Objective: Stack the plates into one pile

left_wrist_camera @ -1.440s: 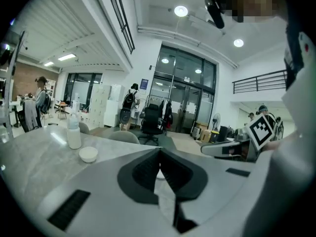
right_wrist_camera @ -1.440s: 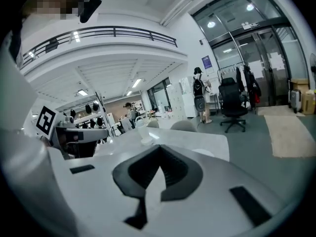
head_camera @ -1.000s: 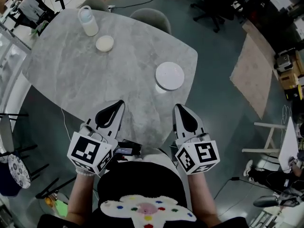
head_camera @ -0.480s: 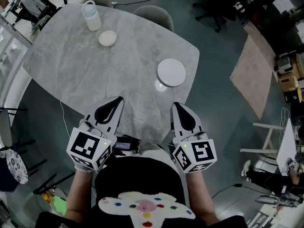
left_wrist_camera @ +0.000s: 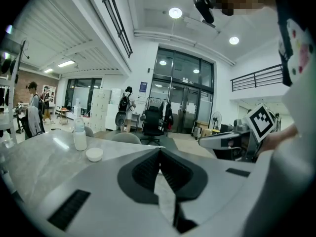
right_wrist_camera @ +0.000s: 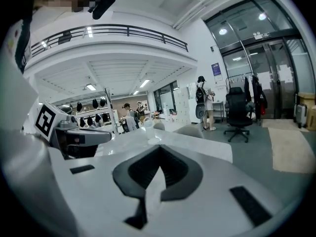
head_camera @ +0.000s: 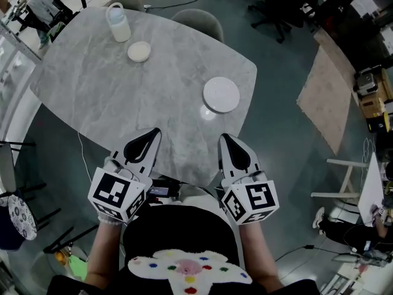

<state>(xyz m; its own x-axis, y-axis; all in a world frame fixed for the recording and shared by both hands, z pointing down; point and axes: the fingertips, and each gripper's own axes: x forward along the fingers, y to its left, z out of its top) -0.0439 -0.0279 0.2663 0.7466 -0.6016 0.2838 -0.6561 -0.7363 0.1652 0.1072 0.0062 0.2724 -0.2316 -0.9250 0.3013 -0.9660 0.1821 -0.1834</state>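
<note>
The big white plate (head_camera: pixel 221 94) lies flat on the grey desk (head_camera: pixel 92 97), near the desk's 3 o'clock edge. A bit of white peeks out from under it at 7 o'clock; I cannot tell if that is another plate below it or just a shine on the desk. The small white dish (head_camera: pixel 139 51) sits well apart from the big plate, out at 10 o'clock from it; a bottle (head_camera: pixel 118 24) stands near the dish, at its 11 o'clock.

Very little has changed in the last 1 second. The plate, the dish and the bottle are in the same spots on the desk; the 2 claws have only shifted a tiny bit, and they stay back at the desk's 6 o'clock edge, close to the person, well apart from the plate.

The left claw (head_camera: pixel 152 134) is clenched with nothing in it; the right claw (head_camera: pixel 226 140) is clenched and empty too. Each claw's own view shows its 2 jaws pressed together, with only the desk and the room past them.

So no plate was moved in this short time. This could fit 2 stories: the pile may be sitting under the big plate with the claws pulled back, or the small dish may belong on the pile and be apart from it; the pictures do not tell which.
</note>
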